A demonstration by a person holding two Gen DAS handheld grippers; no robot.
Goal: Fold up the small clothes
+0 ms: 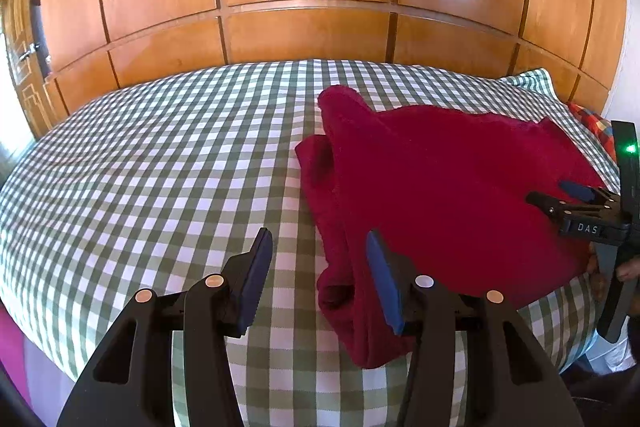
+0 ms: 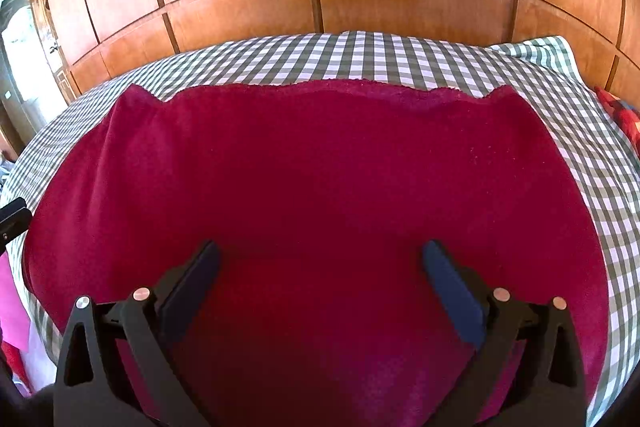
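Left gripper point(image 1: 320, 267): jaws parted, nothing clasped; the garment's folded edge is seen just beside its right finger.
Right gripper point(image 2: 320, 283): spread wide, released, held over the cloth.
Red garment point(image 2: 320, 167): spread flat ahead of both grippers on the checked bedspread point(image 1: 160, 155).

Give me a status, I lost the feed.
Left gripper open, right gripper open, nothing held. Red sweater flat on checked bedspread, sleeve folded in. Nothing in the way.
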